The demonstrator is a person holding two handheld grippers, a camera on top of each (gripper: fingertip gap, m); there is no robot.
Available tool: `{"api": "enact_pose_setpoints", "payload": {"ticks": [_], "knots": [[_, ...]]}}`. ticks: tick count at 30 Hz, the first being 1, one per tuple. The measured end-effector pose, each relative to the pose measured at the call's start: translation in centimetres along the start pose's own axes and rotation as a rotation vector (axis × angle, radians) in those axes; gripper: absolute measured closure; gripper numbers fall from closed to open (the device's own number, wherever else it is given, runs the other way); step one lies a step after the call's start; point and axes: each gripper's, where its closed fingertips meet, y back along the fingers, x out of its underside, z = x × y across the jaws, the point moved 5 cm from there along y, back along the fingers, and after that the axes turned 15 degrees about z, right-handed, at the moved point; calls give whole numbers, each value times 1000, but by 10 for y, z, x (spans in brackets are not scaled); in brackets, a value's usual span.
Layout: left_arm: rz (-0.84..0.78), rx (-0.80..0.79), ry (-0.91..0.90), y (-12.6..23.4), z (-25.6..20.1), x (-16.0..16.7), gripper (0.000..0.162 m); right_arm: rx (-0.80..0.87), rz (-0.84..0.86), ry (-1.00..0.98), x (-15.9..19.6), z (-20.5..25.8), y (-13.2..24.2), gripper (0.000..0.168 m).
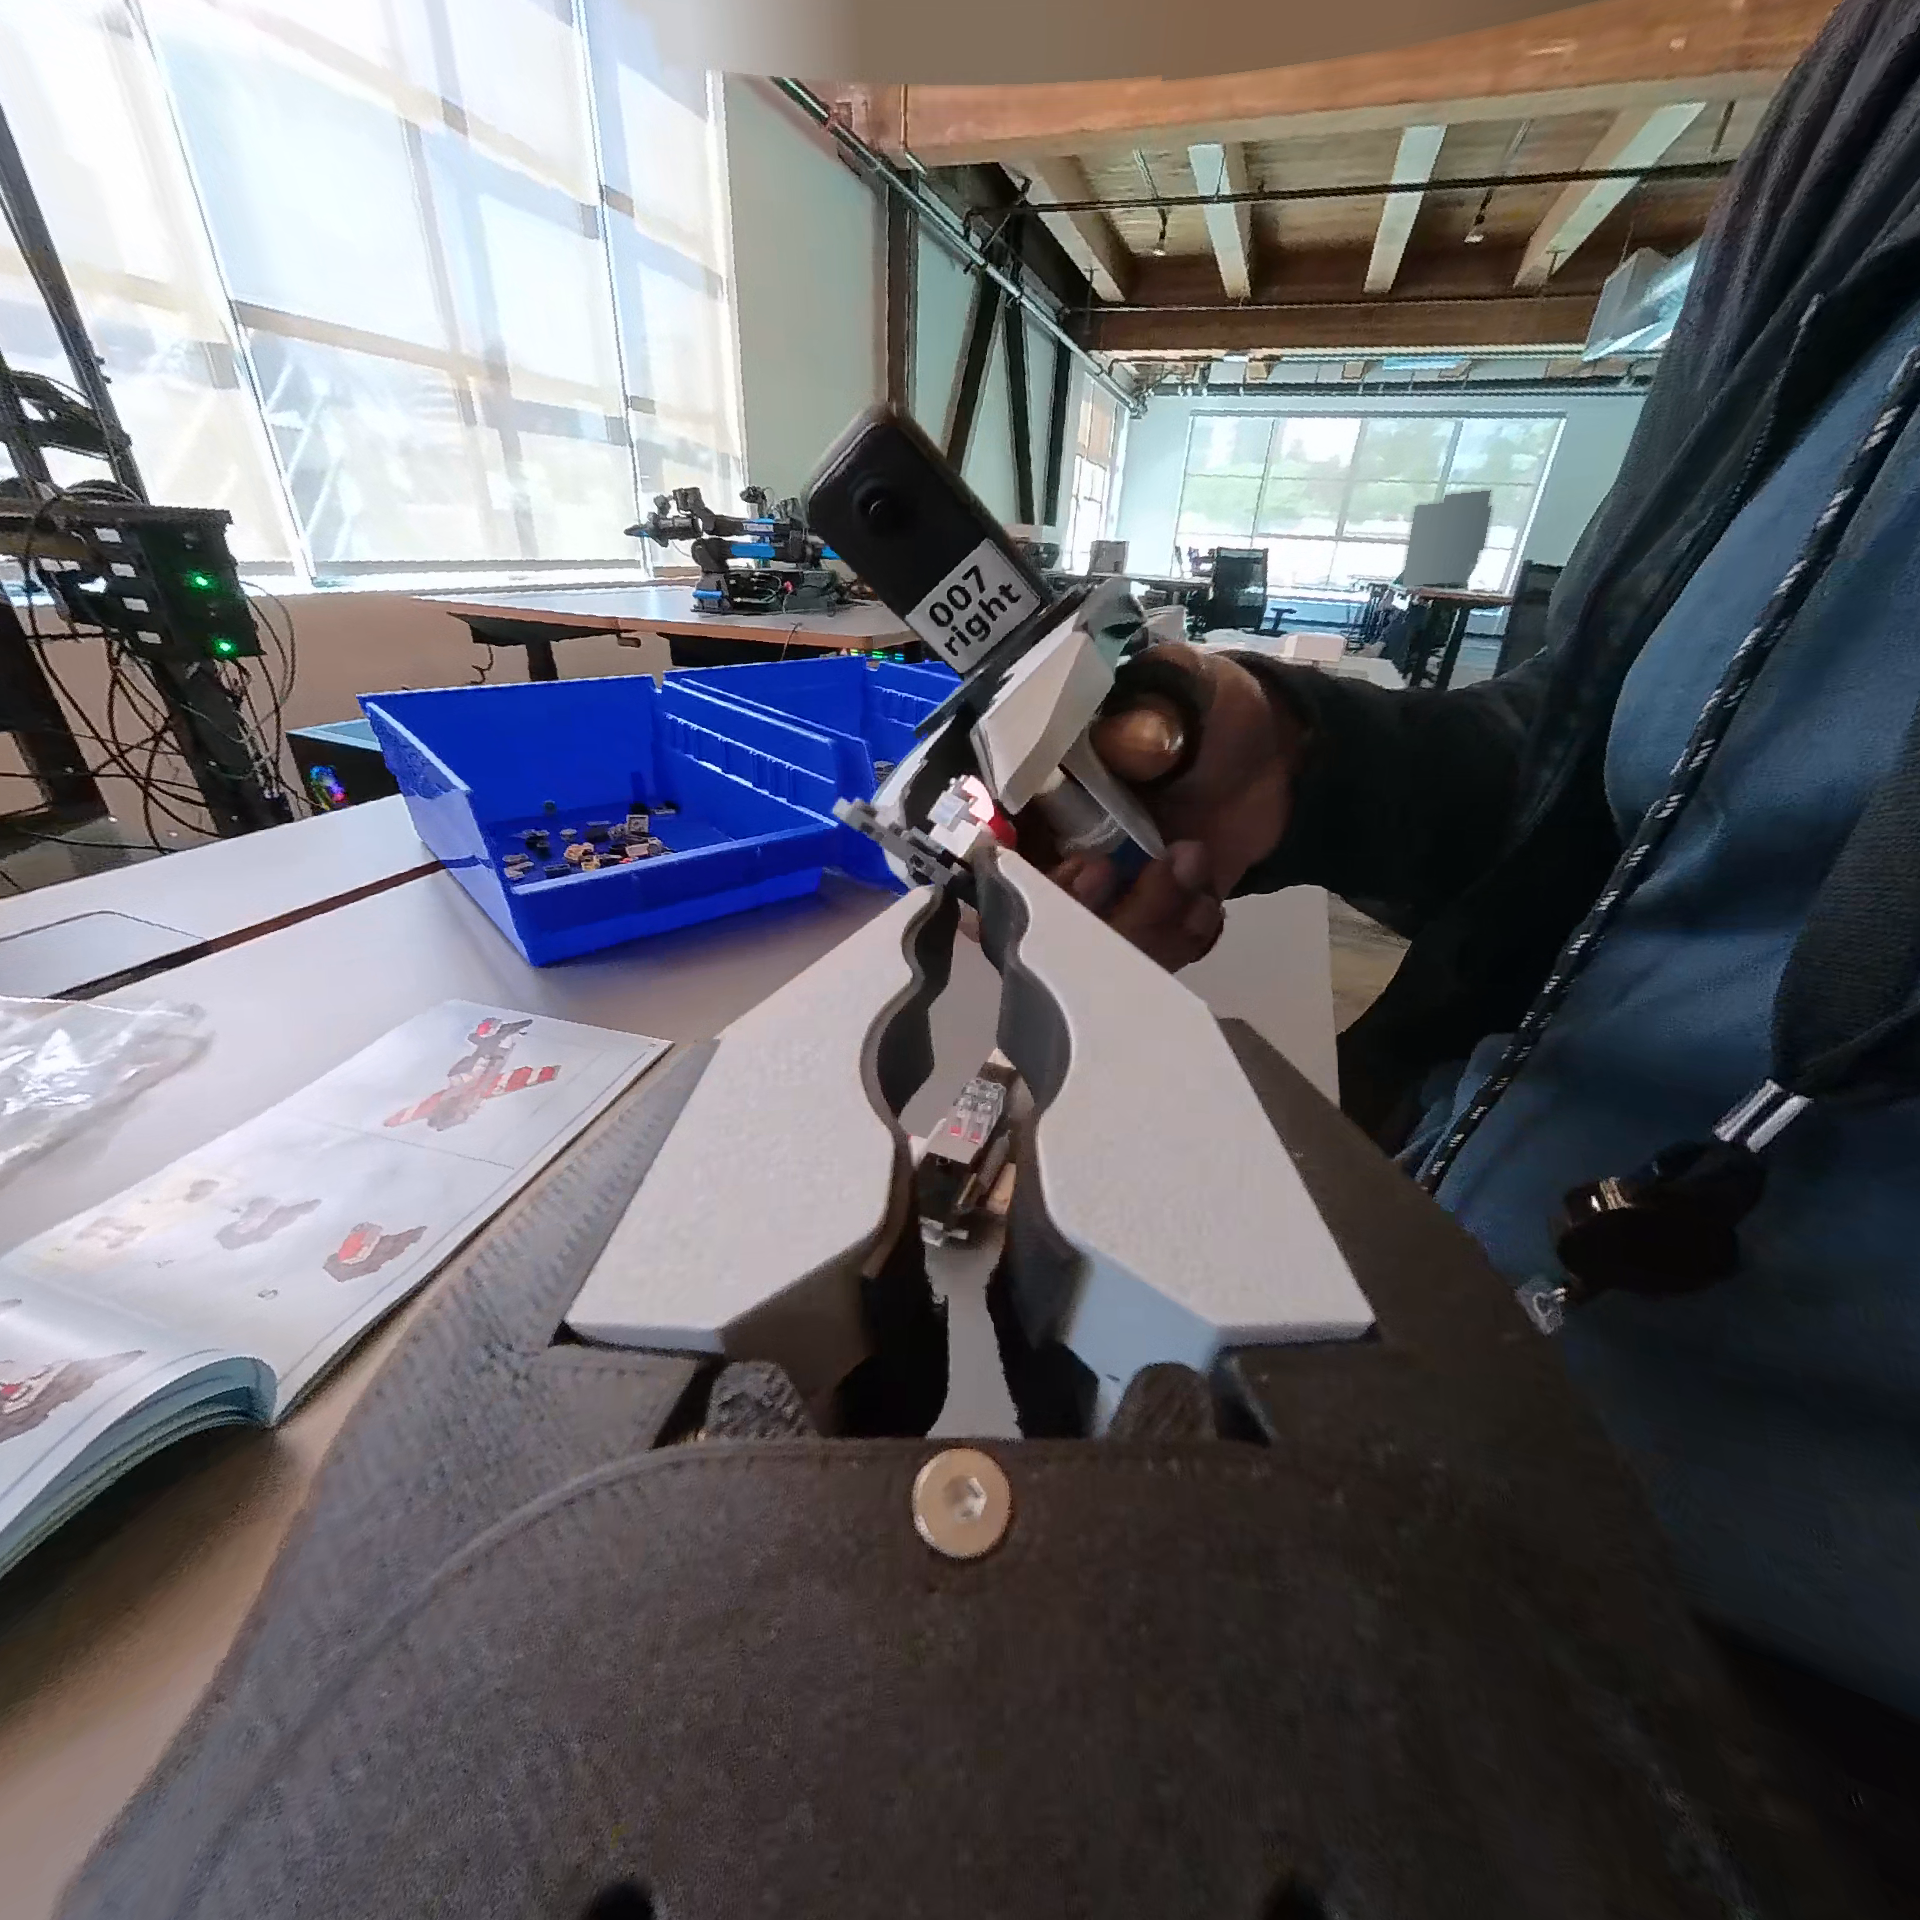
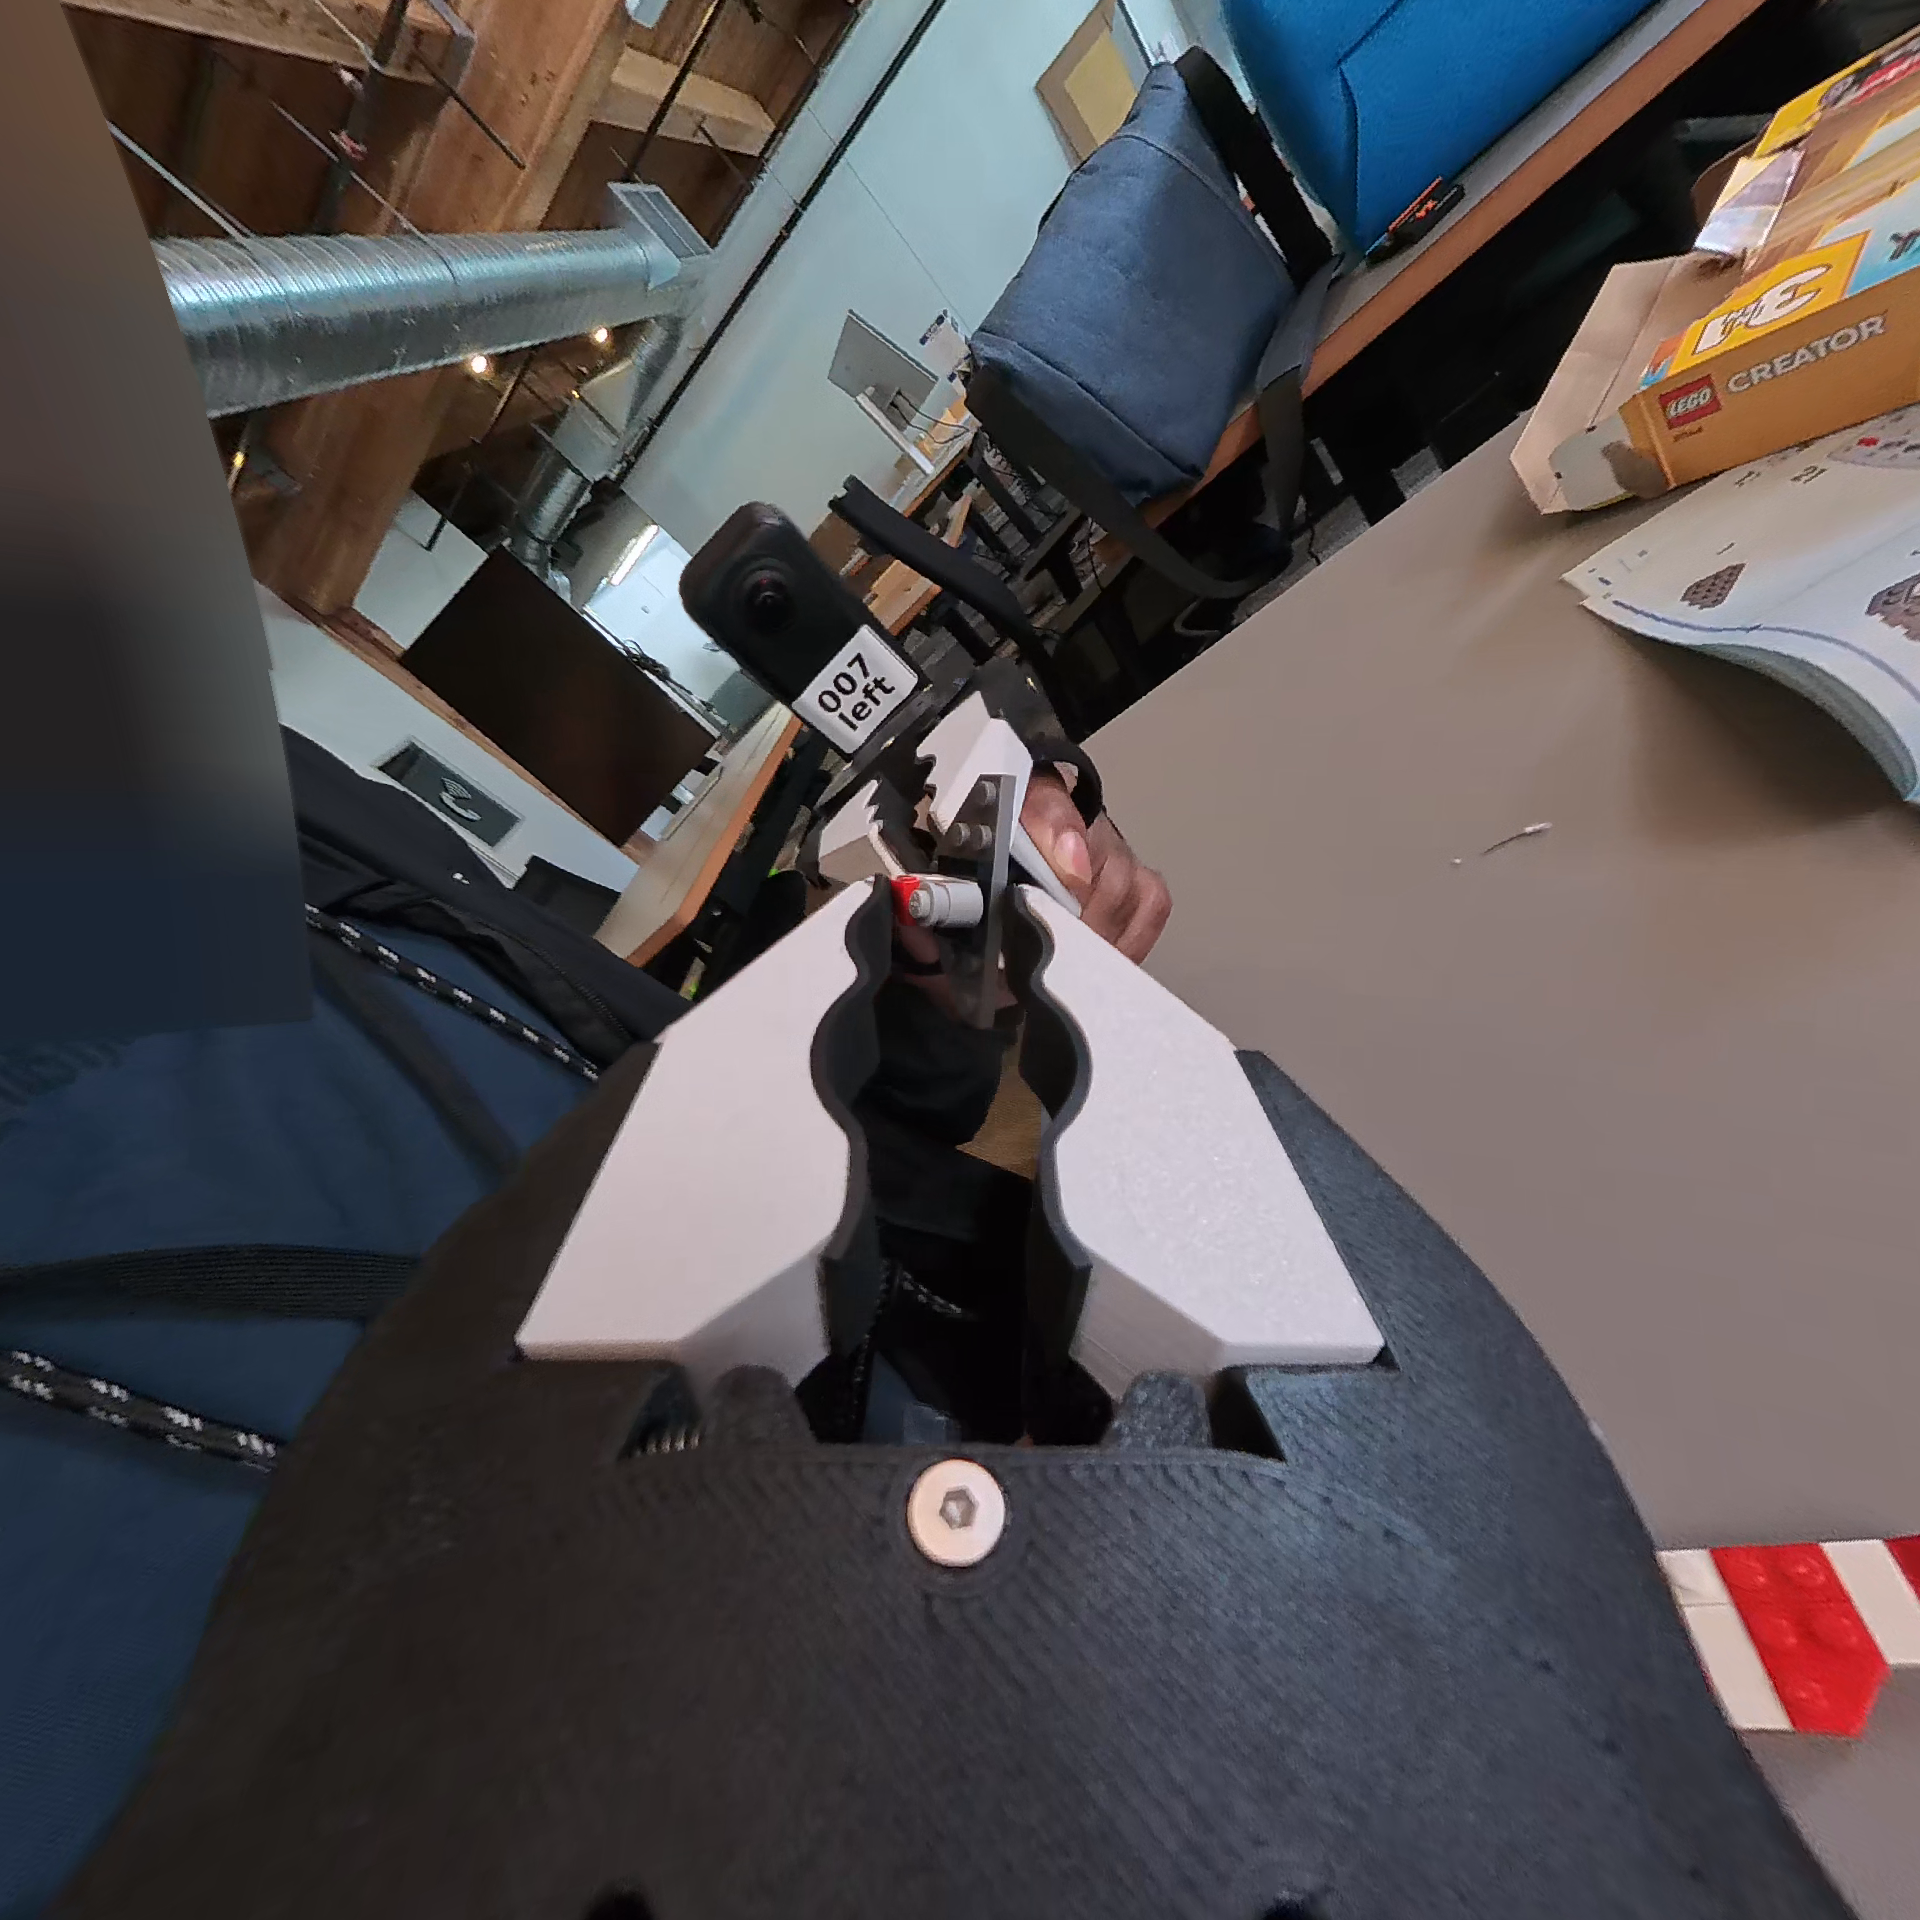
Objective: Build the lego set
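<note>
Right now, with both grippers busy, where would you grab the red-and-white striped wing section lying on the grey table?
Judging from the right wrist view, grip the red-and-white striped wing section across its long straight edges, coming from above. It lies flat, studs up on the grey table, so only those thin sides offer parallel faces; the pointed red tip would probably slip.

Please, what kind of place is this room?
Probably an open lab or workshop office: exposed wooden ceiling beams, a metal air duct, and a robot arm rig on a far desk.
</note>
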Motion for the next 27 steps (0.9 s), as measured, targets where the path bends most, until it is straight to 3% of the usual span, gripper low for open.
{"api": "enact_pose_setpoints", "payload": {"ticks": [27], "knots": [[18,-90,-155,1,-8,-3,159,-51,-18,-57,4,2,-1,148]]}}
